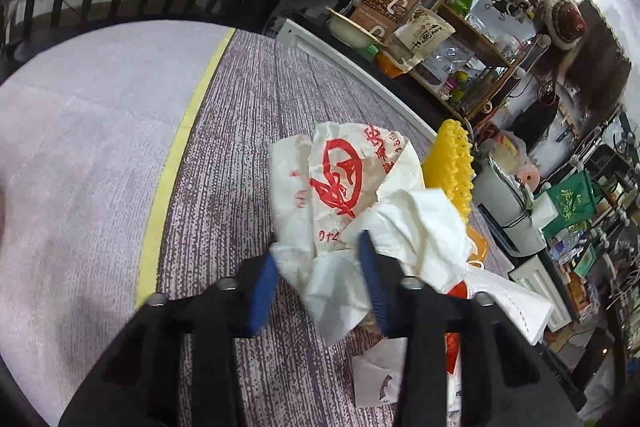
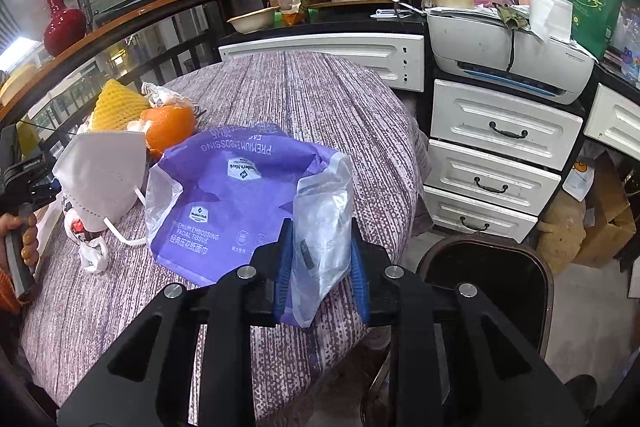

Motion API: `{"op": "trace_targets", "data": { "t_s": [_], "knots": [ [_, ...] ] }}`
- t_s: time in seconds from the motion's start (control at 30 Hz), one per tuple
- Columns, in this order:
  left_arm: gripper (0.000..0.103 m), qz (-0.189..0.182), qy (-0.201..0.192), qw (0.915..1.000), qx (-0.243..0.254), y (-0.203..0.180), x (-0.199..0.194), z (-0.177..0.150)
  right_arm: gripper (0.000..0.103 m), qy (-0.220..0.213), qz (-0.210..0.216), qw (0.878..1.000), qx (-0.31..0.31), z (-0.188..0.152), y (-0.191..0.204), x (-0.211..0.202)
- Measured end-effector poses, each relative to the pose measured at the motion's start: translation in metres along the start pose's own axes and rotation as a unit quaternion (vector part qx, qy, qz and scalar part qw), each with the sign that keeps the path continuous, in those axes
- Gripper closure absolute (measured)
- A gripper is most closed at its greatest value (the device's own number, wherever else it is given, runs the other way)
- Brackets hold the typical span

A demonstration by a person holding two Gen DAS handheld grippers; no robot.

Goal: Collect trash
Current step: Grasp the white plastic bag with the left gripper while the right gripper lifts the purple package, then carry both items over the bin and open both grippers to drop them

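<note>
Left gripper [image 1: 320,259]: I have its jaws drawn narrow, pinched on the near edge of the crumpled white paper wrapper [image 1: 340,183] with the red print. A white tissue [image 1: 416,223] is bunched against the right-hand finger; whether it is caught in the same pinch I cannot tell. The wrapper runs straight ahead of these jaws, long axis pointing away from me along the tablecloth [image 1: 248,115].

Right gripper [image 2: 322,259]: jaws narrow, clamped on one clear plastic pouch [image 2: 324,223] that stands upright between the pads. It hangs at the near table edge, just left of the dark bin [image 2: 488,283], which sits below and to the right of this hand. I judge that the relation that matters next: the right hand is the nearer one to the bin, and a short carry rightward past the table edge would put the pouch above the opening.

Items I count, outward from the jaws:
- purple tissue bag [image 2: 236,195], one, flat behind the pouch
- white face mask [image 2: 102,175], one, left of the bag
- small knotted white plastic scrap [image 2: 94,255], one, beside the mask strap
- orange peel [image 2: 170,125], one piece
- yellow foam fruit net [image 2: 116,107], one, touching the peel
- bin, one

A hand [image 2: 24,239] at the left border grips the other handle.
</note>
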State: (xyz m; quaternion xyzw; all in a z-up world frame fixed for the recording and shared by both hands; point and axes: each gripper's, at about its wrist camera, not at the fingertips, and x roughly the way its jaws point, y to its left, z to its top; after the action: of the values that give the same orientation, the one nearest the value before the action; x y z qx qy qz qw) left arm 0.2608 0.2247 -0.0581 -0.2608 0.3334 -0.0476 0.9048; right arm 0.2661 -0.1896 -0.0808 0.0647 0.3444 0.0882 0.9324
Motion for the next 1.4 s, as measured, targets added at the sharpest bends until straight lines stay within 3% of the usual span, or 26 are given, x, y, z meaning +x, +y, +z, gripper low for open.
{"op": "trace_targets", "data": {
  "t_s": [0.03,0.23,0.47,0.6,0.83,1.17,1.4],
  "knots": [
    [0.088,0.0,-0.002,1.0,0.004,-0.001,-0.003,-0.001,0.076,-0.001,0.001,1.0,0.0,0.0,0.0,-0.001],
    [0.092,0.014,-0.058,0.9977,0.032,-0.017,-0.036,-0.001,0.076,-0.011,0.006,1.0,-0.001,0.0,0.002,-0.007],
    [0.092,0.014,-0.097,0.994,0.048,-0.035,-0.073,-0.006,0.078,-0.037,0.01,0.999,-0.016,0.001,0.009,-0.024],
    [0.093,0.012,-0.115,0.9915,0.059,-0.049,-0.093,-0.011,0.087,-0.055,0.018,0.998,-0.035,0.001,0.015,-0.038],
    [0.093,0.013,-0.164,0.9819,0.095,-0.082,-0.126,-0.014,0.089,-0.085,0.027,0.995,-0.052,-0.004,0.016,-0.064],
    [0.093,-0.052,-0.152,0.9769,0.141,-0.147,-0.131,-0.041,0.09,-0.127,0.028,0.99,-0.05,-0.013,-0.004,-0.112],
    [0.093,-0.111,-0.112,0.9727,0.17,-0.198,-0.114,-0.067,0.09,-0.155,-0.016,0.987,-0.036,-0.02,-0.043,-0.148]
  ]
}}
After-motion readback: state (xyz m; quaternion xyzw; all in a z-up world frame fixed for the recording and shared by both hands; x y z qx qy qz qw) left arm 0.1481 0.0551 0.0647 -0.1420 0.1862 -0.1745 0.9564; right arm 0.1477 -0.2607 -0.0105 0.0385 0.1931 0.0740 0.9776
